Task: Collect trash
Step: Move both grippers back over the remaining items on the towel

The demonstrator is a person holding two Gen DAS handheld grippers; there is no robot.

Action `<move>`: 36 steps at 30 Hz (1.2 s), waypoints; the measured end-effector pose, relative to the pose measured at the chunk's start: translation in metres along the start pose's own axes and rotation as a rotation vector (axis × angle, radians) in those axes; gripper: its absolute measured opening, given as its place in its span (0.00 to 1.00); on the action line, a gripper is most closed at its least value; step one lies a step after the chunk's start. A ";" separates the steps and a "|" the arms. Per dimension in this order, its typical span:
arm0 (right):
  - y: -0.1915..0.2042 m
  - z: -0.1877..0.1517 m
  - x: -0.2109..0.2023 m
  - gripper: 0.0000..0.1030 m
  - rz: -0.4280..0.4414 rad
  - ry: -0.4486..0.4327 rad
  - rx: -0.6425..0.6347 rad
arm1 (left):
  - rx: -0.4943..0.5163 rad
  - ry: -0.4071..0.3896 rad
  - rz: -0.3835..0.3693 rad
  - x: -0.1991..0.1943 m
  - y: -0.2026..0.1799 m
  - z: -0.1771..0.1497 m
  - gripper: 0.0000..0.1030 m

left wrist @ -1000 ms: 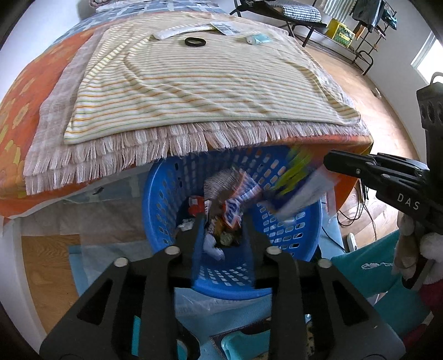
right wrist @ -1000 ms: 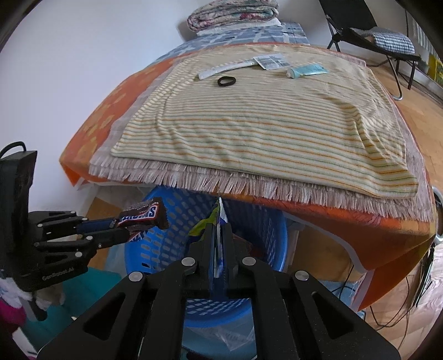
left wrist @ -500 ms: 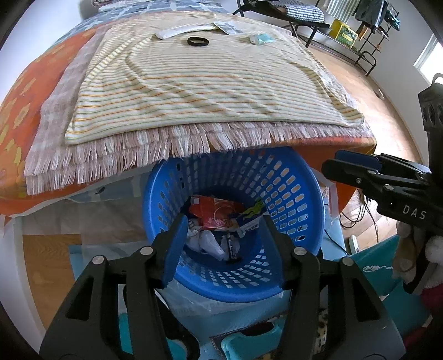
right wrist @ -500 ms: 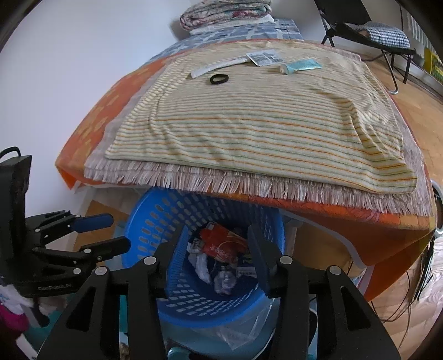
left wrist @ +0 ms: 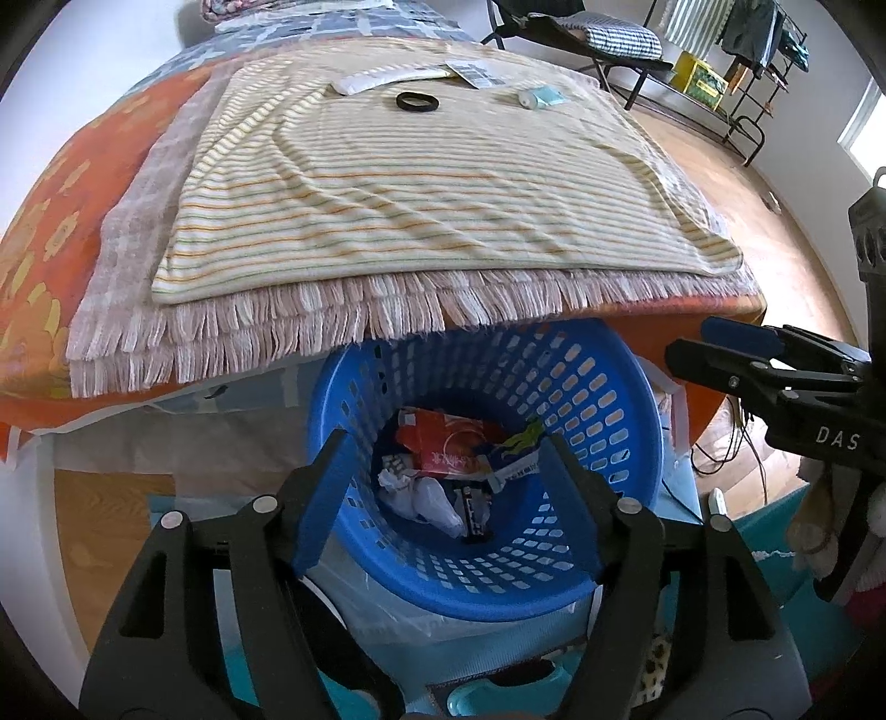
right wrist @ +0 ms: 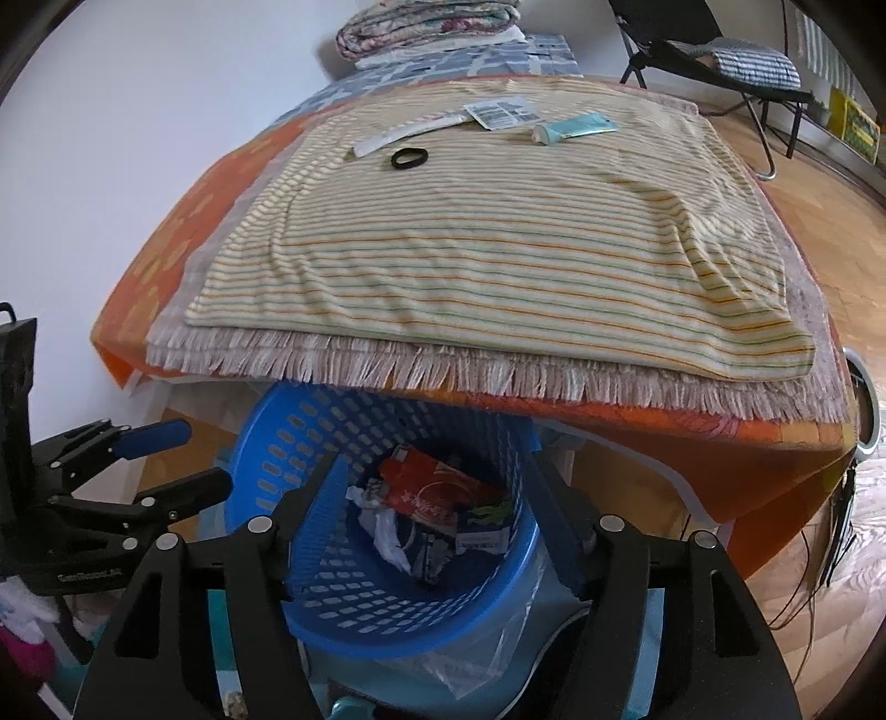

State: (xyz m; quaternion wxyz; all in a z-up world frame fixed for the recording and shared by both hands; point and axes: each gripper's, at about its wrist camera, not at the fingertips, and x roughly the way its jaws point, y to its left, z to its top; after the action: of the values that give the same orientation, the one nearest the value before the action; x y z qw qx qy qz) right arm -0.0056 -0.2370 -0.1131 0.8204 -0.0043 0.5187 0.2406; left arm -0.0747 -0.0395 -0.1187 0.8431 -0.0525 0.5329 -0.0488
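Below the bed (left wrist: 387, 183), your left gripper (left wrist: 443, 471) and right gripper (right wrist: 432, 487) hang over the basket (left wrist: 609, 399), jaws just opened and empty: drop done, next fetch the label (right wrist: 501, 112).

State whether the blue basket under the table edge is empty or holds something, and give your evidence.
It holds something. The blue basket has wrappers and crumpled paper lying at its bottom, covering only the floor; the walls above stand bare.

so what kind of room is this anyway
Probably a bedroom at home: a bed under a striped blanket, a folded quilt at its far end, and a blue laundry-style basket holding trash beside it.
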 end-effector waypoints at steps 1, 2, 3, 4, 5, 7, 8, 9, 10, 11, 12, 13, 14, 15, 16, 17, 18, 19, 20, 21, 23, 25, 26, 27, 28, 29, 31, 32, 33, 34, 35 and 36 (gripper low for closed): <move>-0.001 0.000 0.001 0.64 -0.003 0.003 0.002 | 0.002 -0.001 0.001 0.000 -0.001 0.001 0.69; -0.001 0.001 0.002 0.64 -0.006 0.006 0.004 | 0.004 -0.001 0.001 0.000 -0.001 0.001 0.69; -0.002 0.001 0.003 0.64 -0.008 0.012 0.008 | 0.008 -0.002 0.002 0.000 -0.002 0.002 0.69; -0.002 0.002 0.004 0.64 -0.009 0.017 0.011 | 0.010 -0.003 0.004 0.000 -0.002 0.002 0.69; -0.002 0.002 0.005 0.64 -0.010 0.023 0.015 | 0.012 -0.005 0.007 0.000 -0.003 0.002 0.69; -0.001 0.003 0.005 0.64 -0.015 0.030 0.017 | 0.012 -0.010 0.008 -0.001 -0.003 0.005 0.69; -0.001 0.005 0.005 0.64 -0.021 0.032 0.017 | 0.011 -0.013 0.010 -0.001 -0.003 0.007 0.69; 0.000 0.006 0.005 0.64 -0.025 0.032 0.017 | 0.010 -0.016 0.011 -0.002 -0.002 0.008 0.69; 0.000 0.007 0.004 0.64 -0.029 0.031 0.017 | 0.008 -0.021 0.011 -0.003 -0.002 0.010 0.69; 0.000 0.009 0.003 0.64 -0.031 0.028 0.016 | 0.007 -0.026 0.012 -0.004 -0.001 0.011 0.69; 0.000 0.011 0.003 0.64 -0.032 0.026 0.016 | 0.006 -0.030 0.012 -0.005 -0.001 0.012 0.69; 0.000 0.012 0.002 0.64 -0.033 0.024 0.016 | 0.005 -0.035 0.012 -0.006 -0.001 0.014 0.69; -0.001 0.013 0.002 0.64 -0.036 0.021 0.018 | 0.004 -0.038 0.012 -0.007 0.000 0.015 0.69; -0.001 0.015 0.001 0.64 -0.037 0.020 0.019 | 0.002 -0.041 0.013 -0.008 0.000 0.017 0.69; -0.001 0.016 0.001 0.65 -0.036 0.018 0.020 | 0.000 -0.044 0.013 -0.008 0.001 0.019 0.69; -0.001 0.018 0.000 0.65 -0.035 0.017 0.023 | -0.001 -0.047 0.013 -0.009 0.001 0.020 0.69; -0.002 0.020 -0.001 0.65 -0.038 0.016 0.026 | -0.003 -0.050 0.012 -0.010 0.002 0.022 0.69; -0.002 0.022 -0.001 0.65 -0.040 0.016 0.028 | -0.004 -0.054 0.012 -0.010 0.002 0.024 0.69; -0.002 0.024 -0.002 0.65 -0.039 0.015 0.031 | -0.005 -0.056 0.012 -0.011 0.003 0.026 0.69; -0.003 0.027 -0.003 0.65 -0.036 0.013 0.036 | -0.005 -0.058 0.012 -0.011 0.003 0.027 0.69; -0.004 0.032 -0.004 0.65 -0.030 0.011 0.047 | -0.002 -0.063 0.014 -0.012 0.003 0.032 0.69; -0.005 0.038 -0.006 0.65 -0.035 0.005 0.048 | 0.004 -0.068 0.017 -0.013 0.003 0.038 0.69; -0.005 0.042 -0.007 0.65 -0.037 0.002 0.048 | 0.008 -0.072 0.017 -0.014 0.003 0.041 0.69; -0.006 0.046 -0.008 0.65 -0.038 -0.002 0.048 | 0.013 -0.076 0.018 -0.014 0.003 0.046 0.69; -0.007 0.050 -0.008 0.65 -0.039 -0.005 0.048 | 0.016 -0.079 0.018 -0.015 0.003 0.050 0.69; -0.007 0.054 -0.010 0.65 -0.041 -0.010 0.048 | 0.020 -0.083 0.017 -0.016 0.003 0.054 0.69; -0.009 0.064 -0.013 0.65 -0.043 -0.028 0.047 | 0.027 -0.091 0.013 -0.017 0.003 0.063 0.69; -0.010 0.070 -0.014 0.65 -0.044 -0.040 0.047 | 0.029 -0.096 0.010 -0.018 0.004 0.069 0.69; -0.012 0.076 -0.016 0.65 -0.043 -0.056 0.049 | 0.033 -0.100 0.008 -0.018 0.004 0.075 0.69; -0.014 0.082 -0.018 0.65 -0.044 -0.073 0.052 | 0.037 -0.103 0.008 -0.019 0.005 0.079 0.69; -0.015 0.088 -0.018 0.65 -0.048 -0.086 0.053 | 0.041 -0.104 0.009 -0.018 0.005 0.084 0.69; -0.017 0.092 -0.019 0.65 -0.052 -0.095 0.054 | 0.045 -0.107 0.010 -0.018 0.006 0.090 0.69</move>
State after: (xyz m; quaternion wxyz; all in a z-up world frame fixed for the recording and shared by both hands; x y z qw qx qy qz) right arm 0.0726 -0.2354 -0.0587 0.8498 0.0157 0.4853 0.2050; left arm -0.0012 -0.0275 -0.0654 0.8715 -0.0336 0.4863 -0.0539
